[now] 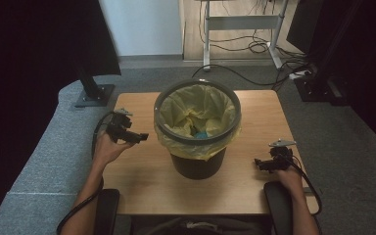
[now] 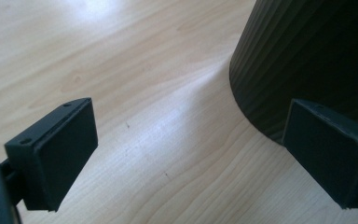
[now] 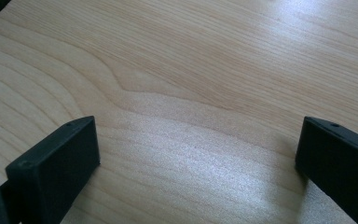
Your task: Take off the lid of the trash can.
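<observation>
In the high view, the bin [image 1: 197, 128] is standing upright at the centre of the frame on the wooden counter [image 1: 142, 171], with a yellow liner [image 1: 196, 110] folded over its rim and a blue item [image 1: 201, 134] lying inside. The left tool [image 1: 136, 137] is hovering left of the bin, near it but not touching, jaws pointing toward it. The right tool [image 1: 260, 163] is sitting at the lower right of the frame, well apart from the bin. In the left gripper view, the jaws are standing wide apart, with the bin's dark ribbed wall [image 2: 307, 60] filling the upper right. In the right gripper view, the jaws are also standing apart over bare counter [image 3: 191, 93], clamping nothing.
</observation>
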